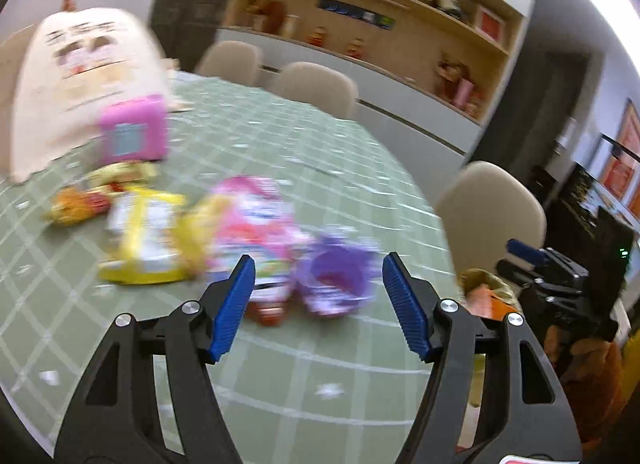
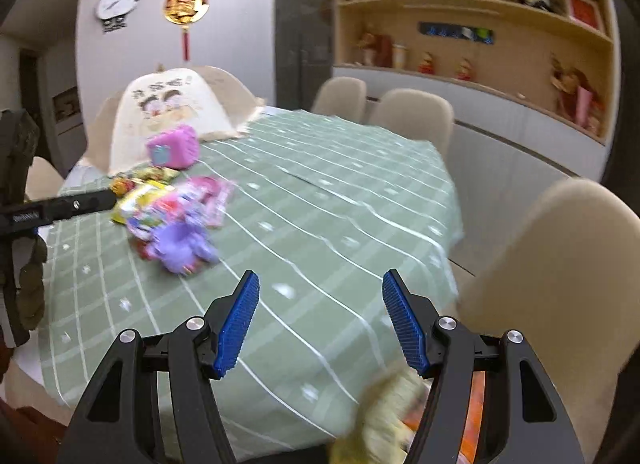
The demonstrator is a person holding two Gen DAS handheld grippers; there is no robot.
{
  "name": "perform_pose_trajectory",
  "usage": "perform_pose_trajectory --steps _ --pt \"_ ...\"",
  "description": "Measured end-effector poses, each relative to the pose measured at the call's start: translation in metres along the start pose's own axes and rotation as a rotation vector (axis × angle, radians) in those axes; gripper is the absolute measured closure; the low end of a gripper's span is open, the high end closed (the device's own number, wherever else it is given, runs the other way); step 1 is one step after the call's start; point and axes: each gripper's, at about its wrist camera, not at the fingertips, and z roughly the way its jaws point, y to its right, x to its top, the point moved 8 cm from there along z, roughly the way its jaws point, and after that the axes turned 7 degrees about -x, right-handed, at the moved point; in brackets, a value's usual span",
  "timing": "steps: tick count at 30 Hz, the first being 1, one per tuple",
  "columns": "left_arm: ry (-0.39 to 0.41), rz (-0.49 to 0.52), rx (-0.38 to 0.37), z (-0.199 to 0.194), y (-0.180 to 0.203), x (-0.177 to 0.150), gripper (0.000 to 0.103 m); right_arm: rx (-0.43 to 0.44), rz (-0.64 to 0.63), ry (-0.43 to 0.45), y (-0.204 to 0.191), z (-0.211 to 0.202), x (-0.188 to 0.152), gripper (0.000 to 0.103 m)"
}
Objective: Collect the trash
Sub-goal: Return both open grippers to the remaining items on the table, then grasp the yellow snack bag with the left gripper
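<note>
Nearest your lens, left view: your left tongs (image 1: 319,270) stand well apart with nothing between the blue pads; no pad presses on anything. Worktop (image 1: 280,384) under a green checked cloth runs beneath them.

Ahead and left of the left tongs: a white dome food cover (image 1: 80,84) at the far left, a pink box (image 1: 134,132) just in front of it. Nearer, a blurred heap of trash: small red-yellow wrappers (image 1: 84,200), a yellow packet (image 1: 148,240), a pink wrapper (image 1: 256,216). The purple wrapper (image 1: 336,280) lies just beyond the tips, roughly between them but untouched. Right of the tongs, past the worktop edge, a beige chair (image 1: 492,208) and your right-hand tool (image 1: 560,284), dark and blurred.

Right view: your right tongs (image 2: 321,280) are spread wide and empty, over bare cloth near the worktop's edge. No earlier look to compare. The trash heap (image 2: 176,216) sits ahead and well to the left of them, the purple wrapper closest. Below the right finger (image 2: 404,320), off the worktop edge, a blurred yellowish bag (image 2: 384,416) with orange showing; contents unclear.
</note>
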Motion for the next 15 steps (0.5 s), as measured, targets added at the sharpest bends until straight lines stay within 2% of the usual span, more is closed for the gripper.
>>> perform_pose_trajectory --steps 5,8,15 --pt "0.023 -0.059 0.095 -0.029 -0.063 -0.002 0.040 0.052 -0.019 0.012 -0.045 0.018 0.022 0.042" --pt "0.035 -0.092 0.136 -0.045 -0.095 -0.005 0.040 0.041 -0.069 0.012 -0.070 0.031 0.030 0.042" --pt "-0.001 -0.166 0.176 -0.054 -0.147 -0.013 0.040 0.045 -0.131 -0.035 -0.107 0.060 0.031 0.042"
